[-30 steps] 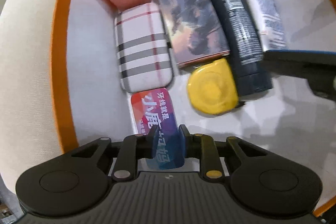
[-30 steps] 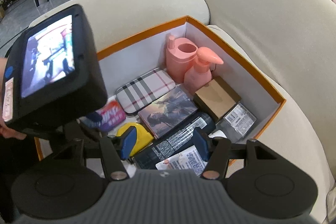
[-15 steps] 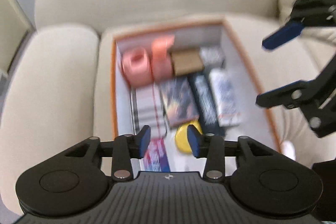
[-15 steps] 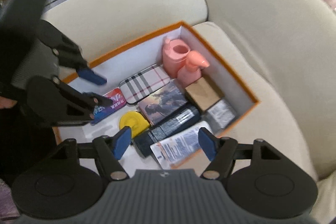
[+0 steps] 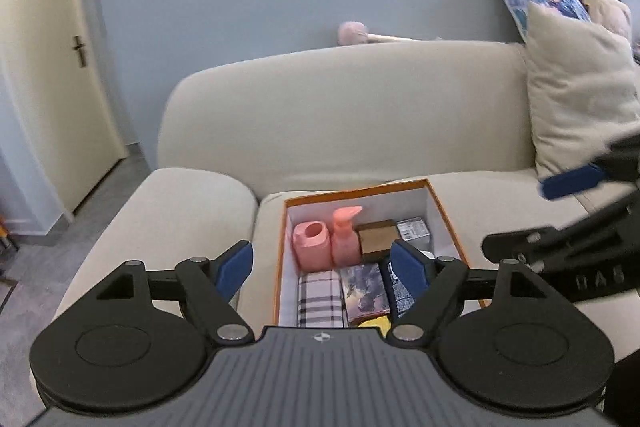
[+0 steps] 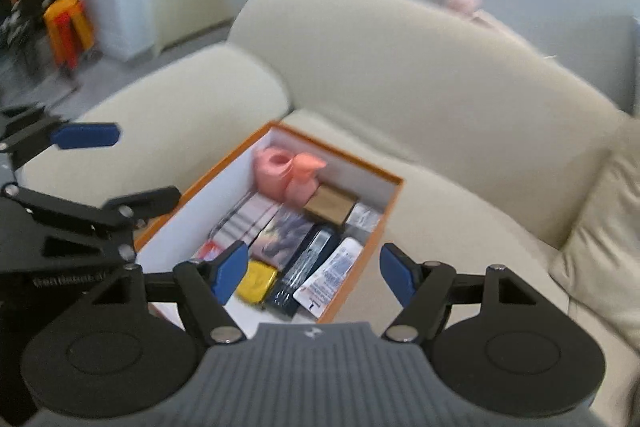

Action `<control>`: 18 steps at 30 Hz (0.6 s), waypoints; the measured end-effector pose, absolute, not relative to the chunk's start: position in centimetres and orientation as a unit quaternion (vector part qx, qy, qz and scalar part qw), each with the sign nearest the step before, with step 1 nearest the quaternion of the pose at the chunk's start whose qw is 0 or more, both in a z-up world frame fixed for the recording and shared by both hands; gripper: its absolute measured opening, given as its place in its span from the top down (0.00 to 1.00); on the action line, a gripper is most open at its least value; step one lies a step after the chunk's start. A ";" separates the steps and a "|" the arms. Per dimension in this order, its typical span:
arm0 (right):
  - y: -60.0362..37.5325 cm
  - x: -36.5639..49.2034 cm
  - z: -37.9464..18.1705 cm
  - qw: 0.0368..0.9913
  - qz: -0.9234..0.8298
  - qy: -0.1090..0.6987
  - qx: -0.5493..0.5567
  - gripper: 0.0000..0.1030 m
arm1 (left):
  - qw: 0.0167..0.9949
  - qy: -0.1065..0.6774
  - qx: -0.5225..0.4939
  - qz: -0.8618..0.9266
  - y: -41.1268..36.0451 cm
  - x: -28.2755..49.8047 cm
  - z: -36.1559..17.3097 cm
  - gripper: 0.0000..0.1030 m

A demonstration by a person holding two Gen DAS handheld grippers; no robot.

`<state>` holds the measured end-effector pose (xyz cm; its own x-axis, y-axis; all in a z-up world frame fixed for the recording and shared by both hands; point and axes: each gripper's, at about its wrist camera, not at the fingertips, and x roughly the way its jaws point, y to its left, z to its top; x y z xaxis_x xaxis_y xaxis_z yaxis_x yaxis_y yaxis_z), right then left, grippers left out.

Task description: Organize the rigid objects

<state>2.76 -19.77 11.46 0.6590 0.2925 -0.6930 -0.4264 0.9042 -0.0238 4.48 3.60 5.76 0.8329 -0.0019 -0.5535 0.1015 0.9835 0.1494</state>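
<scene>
Left claw [image 5: 322, 265] spread wide, empty, held above the box [image 5: 444, 211]. Right claw [image 6: 310, 273] likewise spread, empty. The box sits on the sofa [image 5: 360, 115] seat, packed: pink cup [image 5: 311, 245], pink bottle [image 5: 346, 239], plaid case [image 5: 320, 301]. Right view alone shows the white tube [image 6: 332, 273] and red tin [image 6: 206, 251]; left view alone shows a cushion [image 5: 580, 99].

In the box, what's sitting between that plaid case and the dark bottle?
A flat picture-covered box lies between the plaid case and the dark bottle. Both wrist views show it, the left one more sharply.
</scene>
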 end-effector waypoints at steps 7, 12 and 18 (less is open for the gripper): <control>-21.2 -2.7 8.5 0.944 0.103 0.313 -0.023 0.19 | 0.954 0.298 0.032 0.000 3.8 2.0 3.5 0.07; -21.3 -4.6 5.5 0.947 0.077 0.312 -0.022 0.16 | 0.943 0.332 0.012 0.017 4.1 1.3 0.8 0.07; -21.8 -4.5 2.6 0.943 0.051 0.329 0.002 0.14 | 0.940 0.339 0.024 0.037 3.7 0.7 -1.6 0.07</control>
<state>-4.52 -21.81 2.62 0.7789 0.0977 -0.6195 -0.0948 0.9948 0.0377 0.66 3.75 -1.59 0.7668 0.0866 -0.6361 -0.0542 0.9961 0.0702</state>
